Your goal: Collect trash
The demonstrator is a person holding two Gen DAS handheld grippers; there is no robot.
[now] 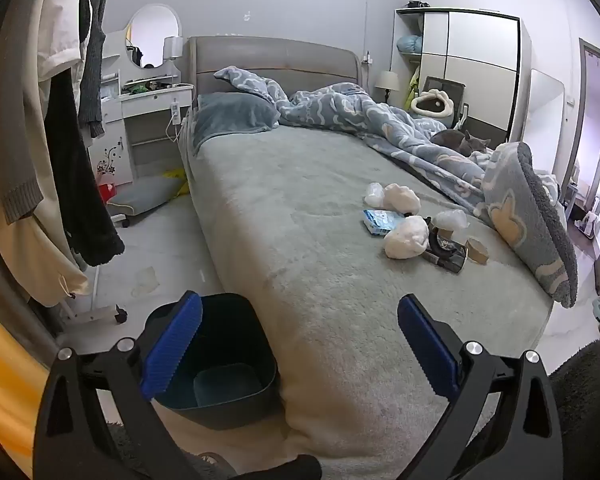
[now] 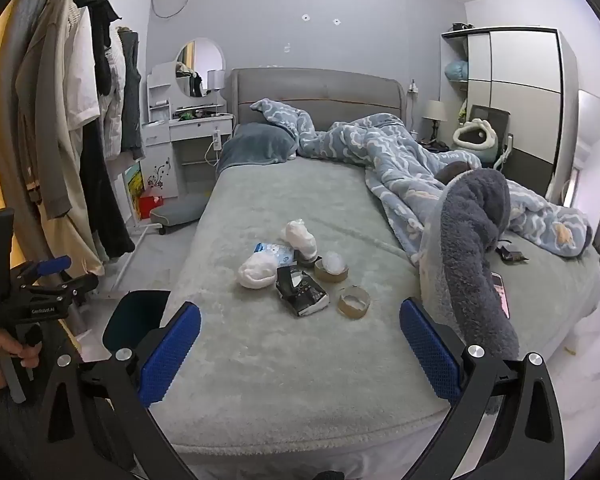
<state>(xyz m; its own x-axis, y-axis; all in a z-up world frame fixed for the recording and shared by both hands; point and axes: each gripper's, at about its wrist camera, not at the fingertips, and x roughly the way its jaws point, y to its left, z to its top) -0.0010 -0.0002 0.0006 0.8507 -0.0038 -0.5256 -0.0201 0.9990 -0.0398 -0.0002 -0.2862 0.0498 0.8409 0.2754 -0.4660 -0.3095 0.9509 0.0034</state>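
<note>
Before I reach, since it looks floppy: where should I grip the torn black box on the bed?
Pinch the torn black box across its flattened body from above with the right gripper, jaws spanning its narrow width; it lies flat and crushed, clear of the tape rolls.

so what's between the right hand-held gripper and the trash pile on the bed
Only bare grey bedspread lies between the open right hand-held gripper and the trash pile, as the right wrist view shows.

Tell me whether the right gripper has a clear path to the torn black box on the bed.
Probably yes. The right gripper is open and aimed across bare grey bedspread at the torn black box, with nothing between them. The folded grey fleece blanket lies off to its right, outside that line.
</note>
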